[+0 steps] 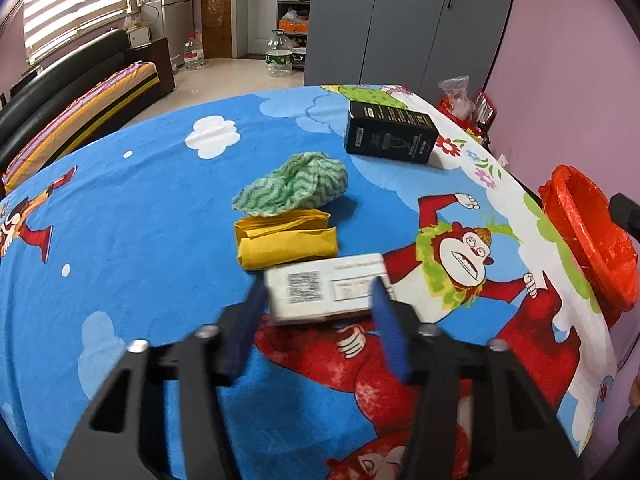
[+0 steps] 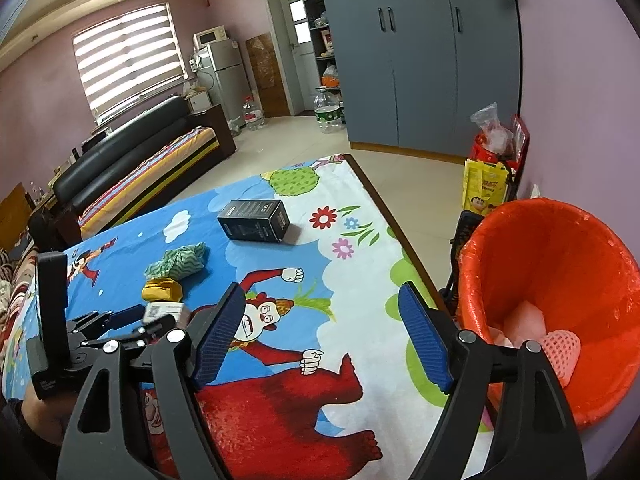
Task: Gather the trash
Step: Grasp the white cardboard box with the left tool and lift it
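The left gripper (image 1: pixel 320 312) has its blue fingers around a white box (image 1: pixel 326 290) on the table (image 1: pixel 140 208), pinching its sides. The right gripper (image 2: pixel 320 336) is spread wide and empty. The red bin (image 2: pixel 560 280) beside the table holds some trash. A yellow packet (image 1: pixel 286 242), green cloth (image 1: pixel 294 184) and black box (image 1: pixel 390 132) wait. Nothing blocks the way.

A table (image 2: pixel 372 184) covered by a cartoon-print cloth (image 1: pixel 120 220) carried a black box (image 1: pixel 390 132), a crumpled green rag (image 1: pixel 296 184), a folded yellow bag (image 1: pixel 286 242) and a white carton (image 1: pixel 328 288).
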Tool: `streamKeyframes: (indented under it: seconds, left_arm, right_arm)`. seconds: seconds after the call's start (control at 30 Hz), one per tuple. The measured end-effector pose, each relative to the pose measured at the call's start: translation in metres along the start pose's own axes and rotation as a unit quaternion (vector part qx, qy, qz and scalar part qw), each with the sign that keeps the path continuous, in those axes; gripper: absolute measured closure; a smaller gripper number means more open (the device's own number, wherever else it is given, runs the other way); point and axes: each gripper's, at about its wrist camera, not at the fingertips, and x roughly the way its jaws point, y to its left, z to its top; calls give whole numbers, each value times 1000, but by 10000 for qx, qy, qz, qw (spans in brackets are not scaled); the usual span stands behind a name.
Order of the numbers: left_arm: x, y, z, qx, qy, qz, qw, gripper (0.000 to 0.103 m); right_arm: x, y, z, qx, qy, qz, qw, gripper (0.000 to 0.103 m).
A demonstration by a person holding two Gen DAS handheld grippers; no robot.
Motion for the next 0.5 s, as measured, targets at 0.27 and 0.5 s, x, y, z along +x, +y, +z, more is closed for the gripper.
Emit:
streamKeyframes:
  seconds: [0.27, 0.5]
  left_arm:
    - [-7, 6, 0, -177, -100, -88, 9998, 37]
    - [-3, -6, 1, -109, -77, -3, 9999, 29]
  right_arm:
    - [10, 15, 4, -165, 46, 81, 9998, 28]
    - [10, 13, 8, -177, 16, 43, 9998, 28]
